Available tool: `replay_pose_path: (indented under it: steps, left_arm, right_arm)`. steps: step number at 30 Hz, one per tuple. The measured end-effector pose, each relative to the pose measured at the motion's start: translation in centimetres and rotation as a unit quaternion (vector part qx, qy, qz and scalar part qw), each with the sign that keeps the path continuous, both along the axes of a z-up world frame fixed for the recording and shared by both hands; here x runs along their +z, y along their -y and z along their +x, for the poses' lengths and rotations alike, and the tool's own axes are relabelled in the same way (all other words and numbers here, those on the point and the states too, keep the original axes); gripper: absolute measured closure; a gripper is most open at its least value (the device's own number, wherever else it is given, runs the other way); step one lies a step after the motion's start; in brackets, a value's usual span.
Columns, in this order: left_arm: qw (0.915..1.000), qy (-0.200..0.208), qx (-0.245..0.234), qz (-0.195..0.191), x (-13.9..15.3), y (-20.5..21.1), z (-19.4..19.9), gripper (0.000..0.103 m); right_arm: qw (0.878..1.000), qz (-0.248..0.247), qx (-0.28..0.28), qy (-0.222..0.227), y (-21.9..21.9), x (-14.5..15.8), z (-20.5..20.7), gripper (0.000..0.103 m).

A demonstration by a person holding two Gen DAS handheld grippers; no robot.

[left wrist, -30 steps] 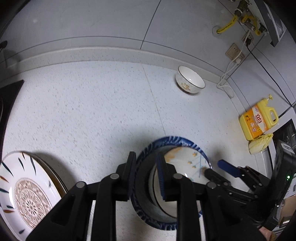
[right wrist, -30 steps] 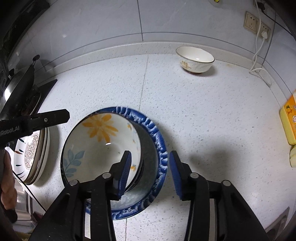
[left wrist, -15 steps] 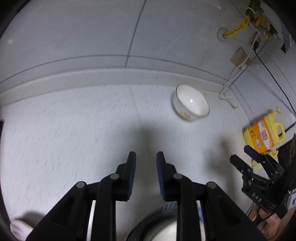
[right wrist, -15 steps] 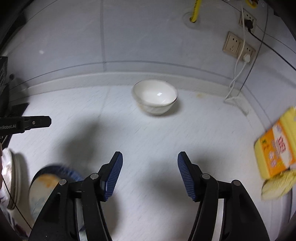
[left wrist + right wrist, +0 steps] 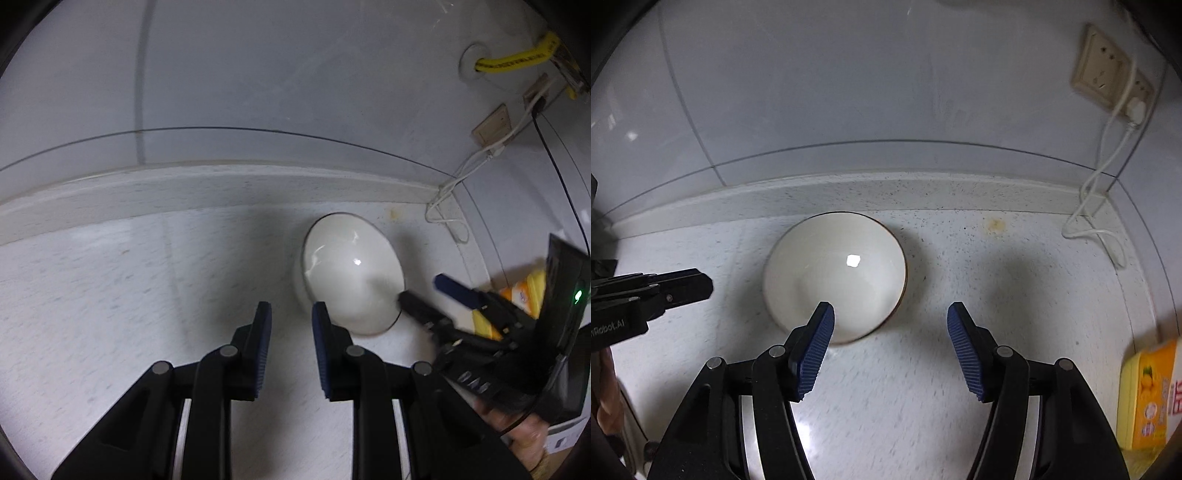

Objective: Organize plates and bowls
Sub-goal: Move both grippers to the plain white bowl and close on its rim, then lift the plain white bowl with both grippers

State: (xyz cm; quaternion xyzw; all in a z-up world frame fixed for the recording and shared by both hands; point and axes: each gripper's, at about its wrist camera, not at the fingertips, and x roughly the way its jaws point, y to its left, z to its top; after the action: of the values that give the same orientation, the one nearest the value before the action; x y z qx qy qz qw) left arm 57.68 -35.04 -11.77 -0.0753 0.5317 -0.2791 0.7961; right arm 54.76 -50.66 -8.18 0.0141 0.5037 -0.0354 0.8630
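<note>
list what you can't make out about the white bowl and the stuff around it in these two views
- White bowl: its near rim is behind the right tool's left finger in the right wrist view; its outer wall barely shows in either view.
- Yellow bottle: cut off by the right wrist frame edge; in the left wrist view the right tool covers it.
- White cable: its lower end cannot be traced.

White bowl (image 5: 834, 273) with thin gold rim; speckled white countertop (image 5: 997, 295); yellow bottle (image 5: 1145, 391); blue ribbed pads (image 5: 964, 347); beige socket (image 5: 1104, 70).
</note>
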Motion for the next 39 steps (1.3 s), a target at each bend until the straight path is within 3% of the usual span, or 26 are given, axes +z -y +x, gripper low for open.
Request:
replay_pose_path:
  steps: [7,15,24,30,34,38,39]
  left_arm:
    - [0.9999,0.004,-0.014,0.009,-1.0,2.6,1.2,0.081]
    - [0.9993,-0.035,-0.008,0.015,-4.1,3.3,2.2,0.081]
    - [0.9990,-0.044,-0.012,0.000,-5.3,4.1,2.5,0.083]
    - [0.9984,-0.052,-0.008,-0.020,-5.7,3.8,2.9,0.084]
    - [0.9986,-0.051,-0.009,-0.007,-5.7,4.3,3.0,0.084]
    - [0.9965,-0.083,-0.006,0.009,-6.9,5.1,3.0,0.085]
    - [0.9974,-0.071,-0.004,0.013,-6.9,5.2,2.5,0.085]
  right_arm:
    - [1.000,-0.010,0.018,-0.024,-0.5,-2.5,1.9,0.044]
    - [0.999,-0.014,0.033,-0.039,-0.6,-4.5,2.9,0.045]
    - [0.998,0.012,0.042,-0.047,0.3,-5.6,3.6,0.078]
    - [0.998,0.028,0.037,-0.052,0.7,-6.0,3.7,0.080]
    - [0.997,0.034,0.031,-0.055,1.5,-6.6,4.0,0.081]
    - [0.998,0.032,0.028,-0.056,1.5,-7.1,4.6,0.082]
    - [0.998,0.034,0.027,-0.055,1.5,-7.1,4.6,0.083]
